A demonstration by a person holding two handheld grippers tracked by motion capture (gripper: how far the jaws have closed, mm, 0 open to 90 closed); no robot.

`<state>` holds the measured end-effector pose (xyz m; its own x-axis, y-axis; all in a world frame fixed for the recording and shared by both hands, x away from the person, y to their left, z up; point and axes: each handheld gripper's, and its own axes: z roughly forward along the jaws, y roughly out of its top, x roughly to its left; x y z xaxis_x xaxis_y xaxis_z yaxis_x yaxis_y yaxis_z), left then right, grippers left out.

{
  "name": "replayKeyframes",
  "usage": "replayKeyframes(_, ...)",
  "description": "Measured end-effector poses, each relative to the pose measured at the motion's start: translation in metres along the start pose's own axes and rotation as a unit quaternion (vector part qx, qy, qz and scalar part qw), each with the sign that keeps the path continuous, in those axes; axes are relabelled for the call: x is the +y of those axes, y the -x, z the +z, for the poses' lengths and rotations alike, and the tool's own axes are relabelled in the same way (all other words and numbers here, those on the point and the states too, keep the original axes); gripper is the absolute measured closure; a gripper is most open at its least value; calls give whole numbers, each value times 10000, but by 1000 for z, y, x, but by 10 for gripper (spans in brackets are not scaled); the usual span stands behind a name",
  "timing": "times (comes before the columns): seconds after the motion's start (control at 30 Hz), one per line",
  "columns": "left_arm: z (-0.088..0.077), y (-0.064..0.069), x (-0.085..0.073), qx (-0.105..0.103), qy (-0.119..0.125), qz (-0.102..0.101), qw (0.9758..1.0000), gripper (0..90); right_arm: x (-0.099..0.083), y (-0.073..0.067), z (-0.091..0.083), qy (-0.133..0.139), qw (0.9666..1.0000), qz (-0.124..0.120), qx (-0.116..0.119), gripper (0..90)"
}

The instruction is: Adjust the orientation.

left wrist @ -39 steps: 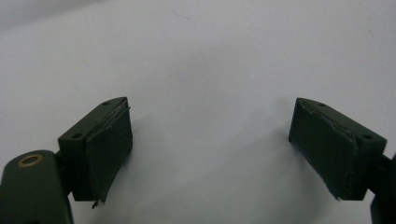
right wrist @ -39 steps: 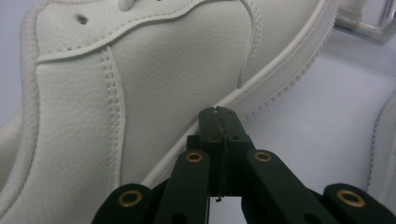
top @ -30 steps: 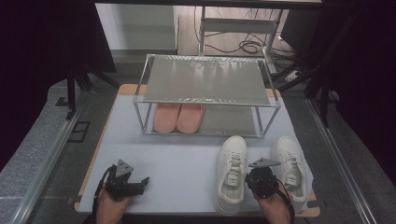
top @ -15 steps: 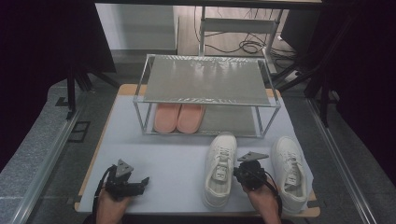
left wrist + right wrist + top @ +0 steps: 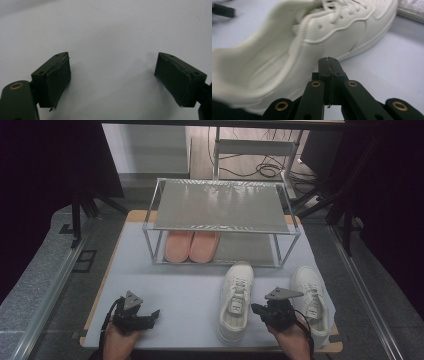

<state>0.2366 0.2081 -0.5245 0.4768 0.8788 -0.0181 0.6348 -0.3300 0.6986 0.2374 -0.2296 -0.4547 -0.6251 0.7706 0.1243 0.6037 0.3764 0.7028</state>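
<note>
Your right gripper (image 5: 259, 310) has its jaws pressed flat together, nothing between them. In the right gripper view (image 5: 328, 65) the tips sit just beside the outer wall of the white sneaker (image 5: 312, 47), low near the sole; can't tell if they actually touch it. Your left gripper (image 5: 150, 316) is at the near-left of the table w/ jaws spread wide, and the left gripper view (image 5: 112, 75) has bare white surface between the two pads, so it holds nothing.

Big to small from there. Table (image 5: 150, 275) has a white top. Metal shoe rack (image 5: 220, 205) stands at the far side, mesh shelf on top, and a pink pair of slippers (image 5: 190, 245) sits side by side on its lower level, left half.

That same white sneaker (image 5: 236, 301) lies near-centre-right on the table, upright on its sole. Long axis runs near-to-far w/ a slight lean: toe at the far end, close to the rack's front rail, heel at the near end and a bit further left. Laces and opening face up. It's immediately left of your right gripper.

Second white sneaker (image 5: 311, 295) is on the right side of the table, also toe far and heel near, partly behind your right hand (image 5: 290, 340). The two sneakers are apart, w/ the right gripper between them. Your left hand (image 5: 120, 342) is at the near edge.
</note>
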Motion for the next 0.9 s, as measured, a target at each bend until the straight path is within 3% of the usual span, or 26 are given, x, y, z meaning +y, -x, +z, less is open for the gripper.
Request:
replayKeyframes(0.33,0,0,0,2,4,1,10000,136,2,-17,-17,172,9986,-152,467,900)
replayKeyframes(0.57,0,0,0,2,4,2,10000,136,9,-34,-8,100,9962,-379,776,900)
replayKeyframes(0.67,0,0,0,2,4,2,10000,136,8,-33,-2,-32,9967,-427,688,900)
replayKeyframes(0.73,0,0,0,3,5,2,10000,136,6,-29,-1,7,9964,-300,797,900)
replayKeyframes(0.9,0,0,0,7,9,4,10000,136,6,-25,-3,-19,9965,-361,749,900)
